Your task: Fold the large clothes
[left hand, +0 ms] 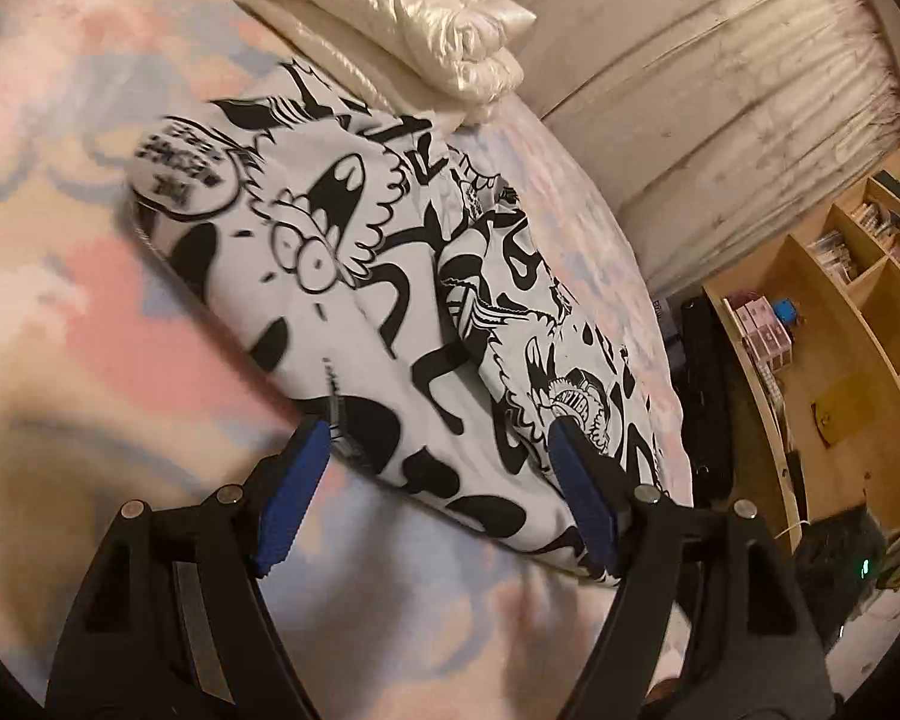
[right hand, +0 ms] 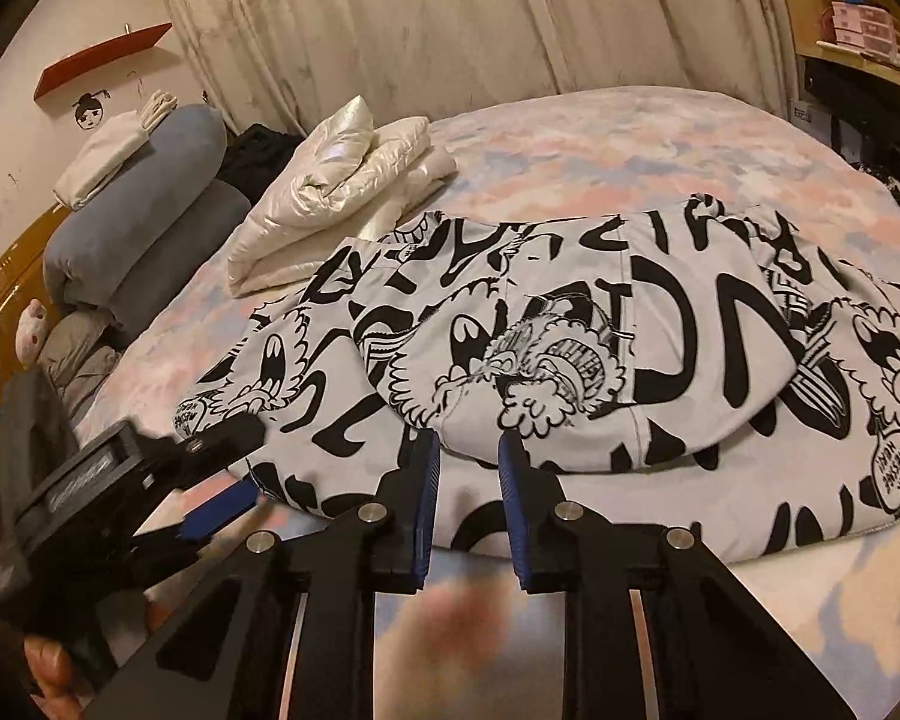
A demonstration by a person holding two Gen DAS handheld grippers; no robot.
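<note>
A large white garment [left hand: 354, 300] printed with black cartoon figures lies part-folded on the pastel bed cover [left hand: 90, 330]. My left gripper [left hand: 438, 429] is open, its blue pads [left hand: 294, 492] spread wide over the garment's near edge, with cloth lying between them but not pinched. In the right wrist view the garment [right hand: 630, 324] spreads across the bed cover [right hand: 600, 138], one flap folded over its middle. My right gripper [right hand: 469, 447] hovers at the near hem with only a narrow gap between its pads and no cloth visibly pinched. The left gripper [right hand: 249, 468] is at the garment's left corner.
A folded shiny white padded jacket [right hand: 342, 180] lies behind the garment, also seen from the left wrist [left hand: 402, 18]. Grey pillows [right hand: 144, 210] are stacked at the bed's left. Curtains [right hand: 450, 18] hang behind. Wooden shelves [left hand: 840, 312] stand beside the bed.
</note>
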